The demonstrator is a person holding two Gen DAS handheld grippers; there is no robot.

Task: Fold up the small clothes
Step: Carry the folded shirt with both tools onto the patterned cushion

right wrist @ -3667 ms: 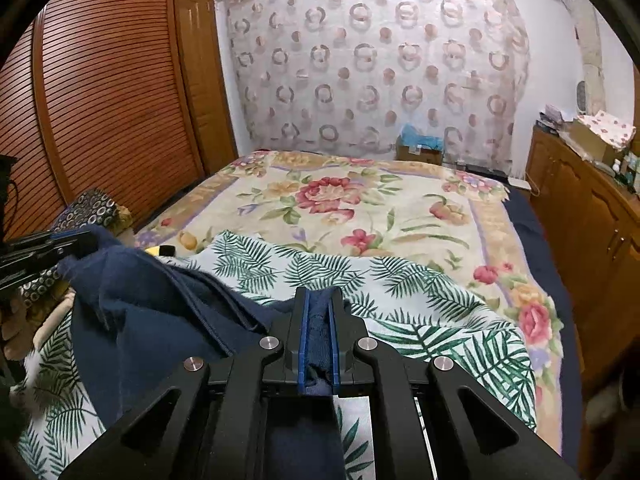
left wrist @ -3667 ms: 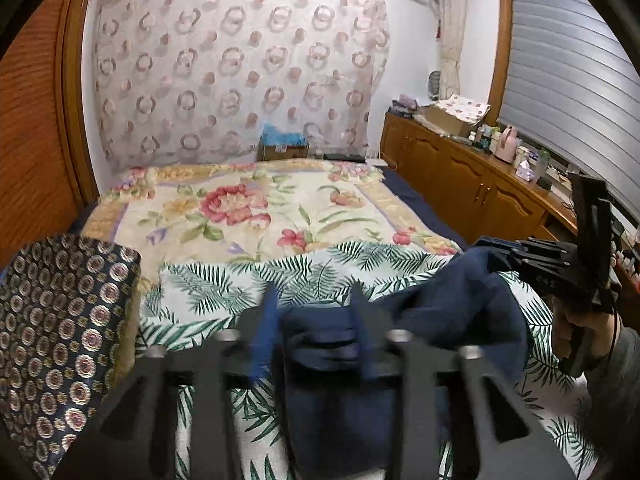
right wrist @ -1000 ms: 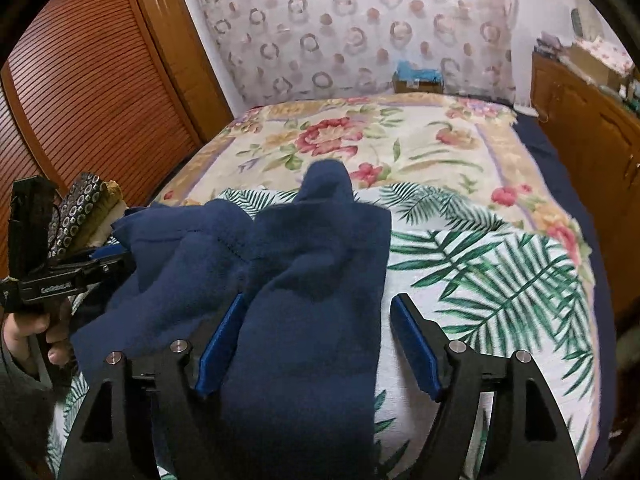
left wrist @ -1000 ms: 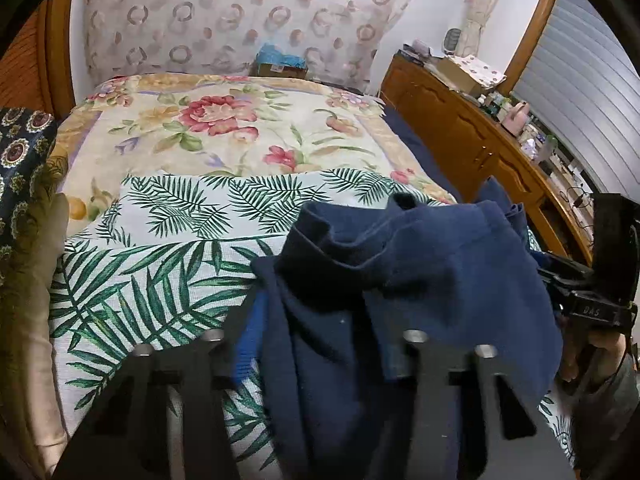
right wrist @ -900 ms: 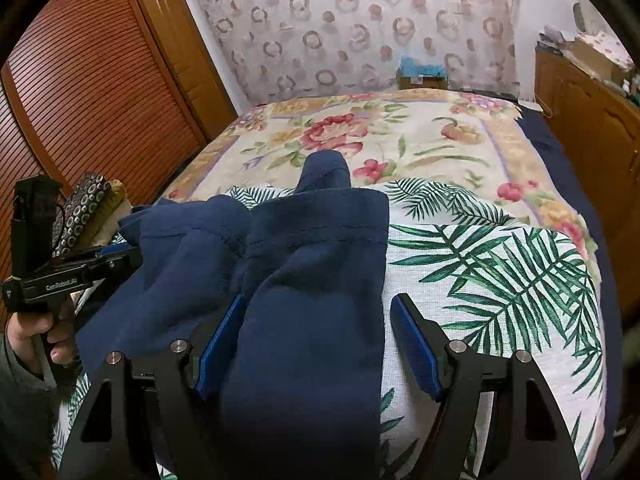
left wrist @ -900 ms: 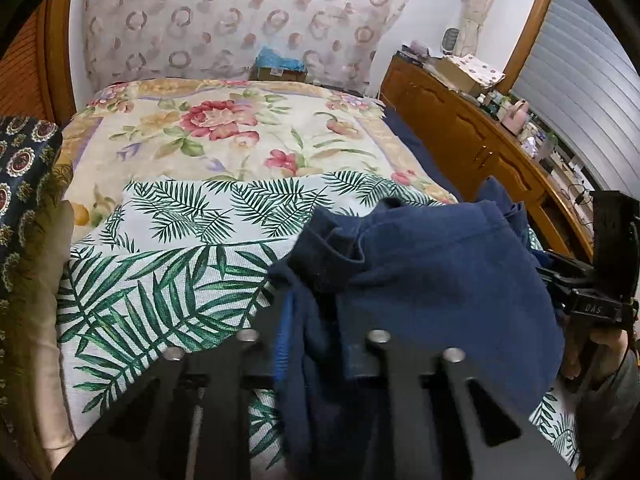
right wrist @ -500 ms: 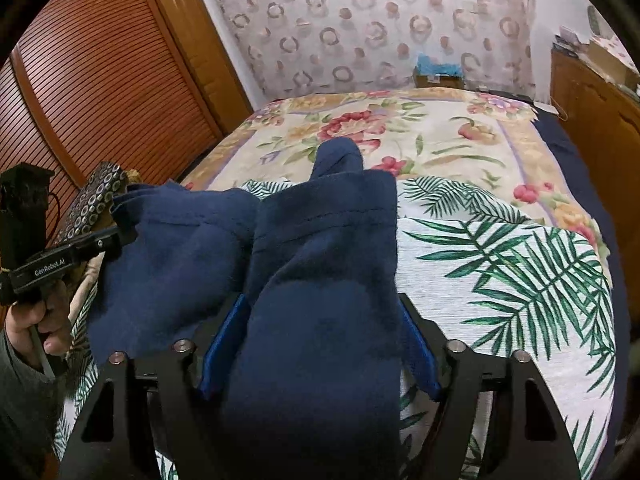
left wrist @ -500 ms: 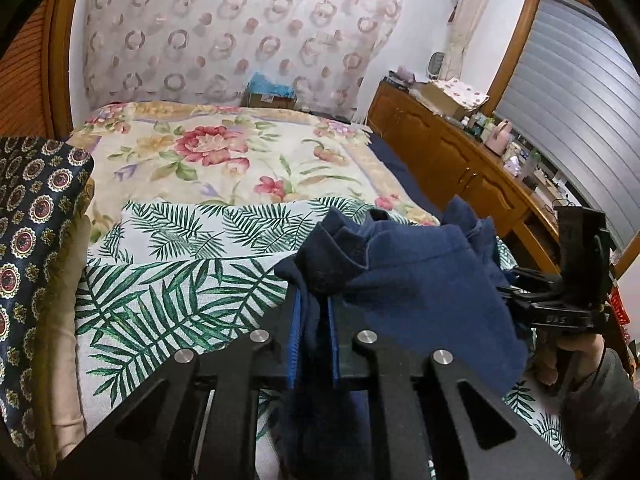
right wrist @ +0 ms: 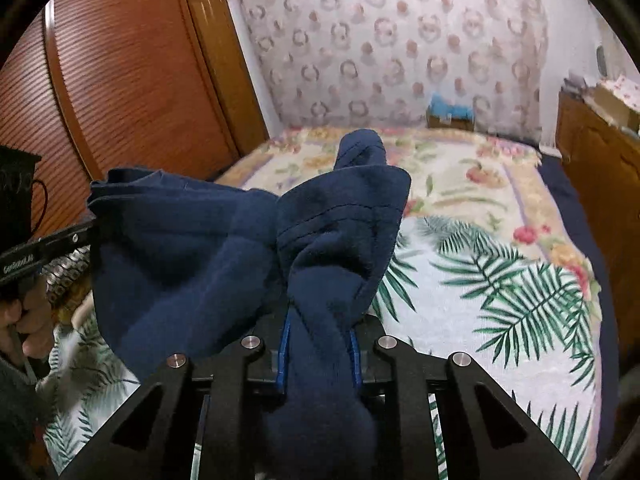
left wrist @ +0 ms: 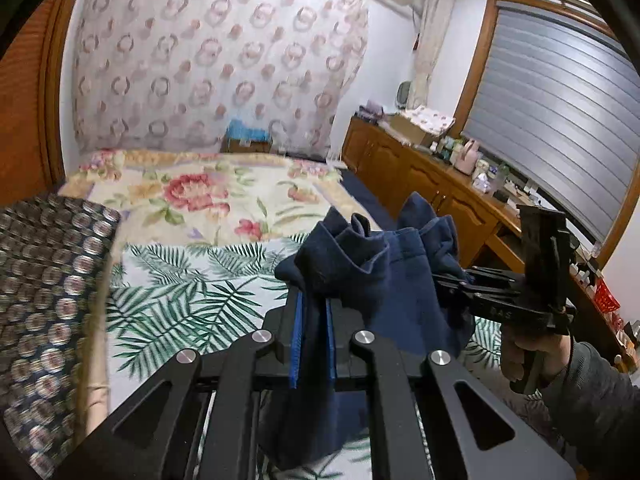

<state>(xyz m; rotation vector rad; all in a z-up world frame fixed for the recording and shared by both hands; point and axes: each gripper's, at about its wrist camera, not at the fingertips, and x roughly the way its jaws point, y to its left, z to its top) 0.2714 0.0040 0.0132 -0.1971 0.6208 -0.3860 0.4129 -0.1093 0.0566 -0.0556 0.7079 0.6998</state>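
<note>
A: Starting at the left, what has the left gripper [left wrist: 311, 322] got?

B: Its blue pads are pinched together on a thin edge of the navy garment [left wrist: 384, 280]; the cloth runs down between the jaws and hangs below them. The jaws have just been closing, with cloth between them.

A: And the garment itself, where is it?

B: Slung in the air between the two grippers, above the near part of the bed [left wrist: 192, 280], over the palm-leaf sheet [right wrist: 500, 304]. It sags in the middle, with a bunched hem standing up past each grip.

A: The right side?

B: The right gripper [right wrist: 319, 354] is clamped on a thicker roll of the same cloth, so its pads stand a little apart with the fabric packed between them. Those jaws too have just been closing on it.

A: How will it handle?

B: I judge it soft, light and limp, like a knit or fleece: no stiffness, so it droops wherever it isn't held. It shouldn't slip much on the pads, but a bunched grip can creep. Nothing fragile.

A: Where would you take hold?

B: At the stitched hem corners, one layer flat in each gripper, well apart, so the cloth hangs straight for the fold rather than twisted
</note>
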